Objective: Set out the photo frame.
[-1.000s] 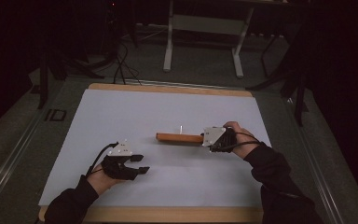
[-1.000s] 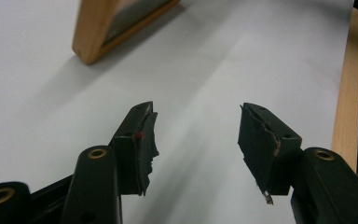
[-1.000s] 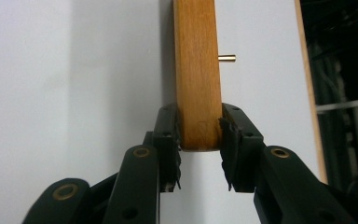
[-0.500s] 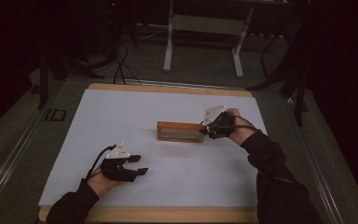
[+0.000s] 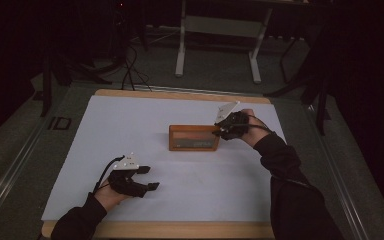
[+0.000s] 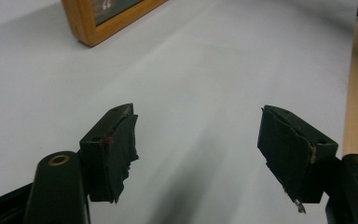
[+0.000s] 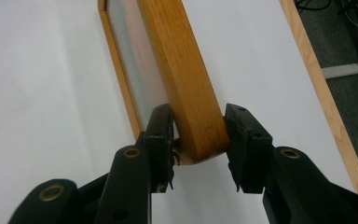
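A wooden picture frame (image 5: 194, 138) stands on its long edge in the middle of the white table (image 5: 130, 125), its glass facing the person. My right gripper (image 5: 219, 131) holds its upper right corner. In the right gripper view the pads of that gripper (image 7: 198, 140) press on either side of the frame's corner (image 7: 182, 70), though the jaws have just been opening a little. My left gripper (image 5: 150, 177) rests near the front left of the table. Its jaws (image 6: 198, 154) have just been opening and stand wide apart with nothing between them. The frame's corner (image 6: 93, 23) lies farther off.
The table's wooden edge (image 6: 354, 93) runs along the right of the left gripper view. Beyond the far edge a stand with metal legs (image 5: 217, 45) and cables (image 5: 130, 70) sit on the dark floor.
The frame has been tipped up from lying flat to standing on its edge. The right hand has moved toward the far side with it. The left hand stayed in place.
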Demonstrator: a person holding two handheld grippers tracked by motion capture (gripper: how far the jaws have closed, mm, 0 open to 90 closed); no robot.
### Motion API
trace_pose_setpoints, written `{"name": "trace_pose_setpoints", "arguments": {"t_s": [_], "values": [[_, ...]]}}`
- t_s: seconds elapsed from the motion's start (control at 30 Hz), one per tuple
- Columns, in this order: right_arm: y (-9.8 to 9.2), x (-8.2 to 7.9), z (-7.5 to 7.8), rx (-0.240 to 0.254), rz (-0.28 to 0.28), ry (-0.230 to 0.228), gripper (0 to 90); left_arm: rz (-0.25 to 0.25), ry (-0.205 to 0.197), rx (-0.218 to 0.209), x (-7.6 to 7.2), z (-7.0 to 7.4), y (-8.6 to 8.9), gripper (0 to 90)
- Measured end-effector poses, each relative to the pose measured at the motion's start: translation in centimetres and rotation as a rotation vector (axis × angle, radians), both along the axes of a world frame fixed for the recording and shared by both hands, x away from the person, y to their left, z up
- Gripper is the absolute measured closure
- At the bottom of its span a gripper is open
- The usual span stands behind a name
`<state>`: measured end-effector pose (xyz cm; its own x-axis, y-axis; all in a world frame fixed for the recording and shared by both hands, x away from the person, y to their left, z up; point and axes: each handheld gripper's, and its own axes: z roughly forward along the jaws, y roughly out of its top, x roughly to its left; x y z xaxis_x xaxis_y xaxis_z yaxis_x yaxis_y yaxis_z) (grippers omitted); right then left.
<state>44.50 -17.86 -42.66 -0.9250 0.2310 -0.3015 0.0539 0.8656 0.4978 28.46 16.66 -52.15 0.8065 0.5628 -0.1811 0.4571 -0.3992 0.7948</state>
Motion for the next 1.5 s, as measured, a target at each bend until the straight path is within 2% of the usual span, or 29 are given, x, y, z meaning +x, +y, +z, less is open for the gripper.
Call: {"name": "trace_pose_setpoints", "arguments": {"t_s": [0.2, 0.33, 0.43, 0.57, 0.67, 0.73, 0.83, 1.0, 1.13, 1.27, 1.33, 1.5], "values": [[-0.1, 0.8, -0.1, 0.025, -0.018, 0.024, 63.0, -0.003, -0.012, 0.013, 0.0, -0.3, -0.1, 24.7], [-0.1, 1.3, -0.1, 0.033, -0.027, 0.032, 62.3, -0.008, -0.016, 0.047, -0.1, -0.7, -0.5, 17.6], [0.0, 1.7, -0.2, 0.033, -0.032, 0.026, 61.4, -0.011, -0.028, 0.062, -0.2, -0.9, -0.7, 13.9], [0.1, 2.1, -0.4, 0.036, -0.044, 0.020, 60.7, -0.013, -0.038, 0.081, -0.3, -1.1, -0.8, 13.8], [0.0, 2.4, -0.5, 0.047, -0.048, 0.020, 60.3, -0.008, -0.042, 0.072, -0.3, -1.1, -0.8, 12.6], [0.0, 2.7, -0.6, 0.062, -0.080, 0.032, 59.5, -0.009, -0.040, 0.061, -0.2, -1.1, -0.7, 8.8], [0.1, 3.2, -0.9, 0.066, -0.114, 0.032, 55.2, -0.009, -0.041, 0.065, -0.2, -1.3, -0.7, 8.8], [0.1, 3.5, -1.0, 0.079, -0.136, 0.041, 51.2, -0.011, -0.037, 0.058, -0.1, -1.5, -0.7, 8.8], [0.2, 3.3, -0.8, 0.090, -0.150, 0.065, 50.6, -0.015, -0.038, 0.050, -0.1, -1.4, -0.6, 8.8], [0.5, 2.8, -0.7, 0.089, -0.151, 0.058, 45.0, -0.011, -0.041, 0.042, -0.2, -1.3, -0.6, 8.8], [0.4, 2.5, -0.6, 0.088, -0.171, 0.054, 42.0, -0.011, -0.045, 0.038, -0.2, -1.3, -0.6, 8.7], [0.2, 1.9, -0.5, 0.121, -0.201, 0.059, 34.7, -0.001, -0.056, 0.037, -0.2, -1.2, -0.6, 7.8]]}}
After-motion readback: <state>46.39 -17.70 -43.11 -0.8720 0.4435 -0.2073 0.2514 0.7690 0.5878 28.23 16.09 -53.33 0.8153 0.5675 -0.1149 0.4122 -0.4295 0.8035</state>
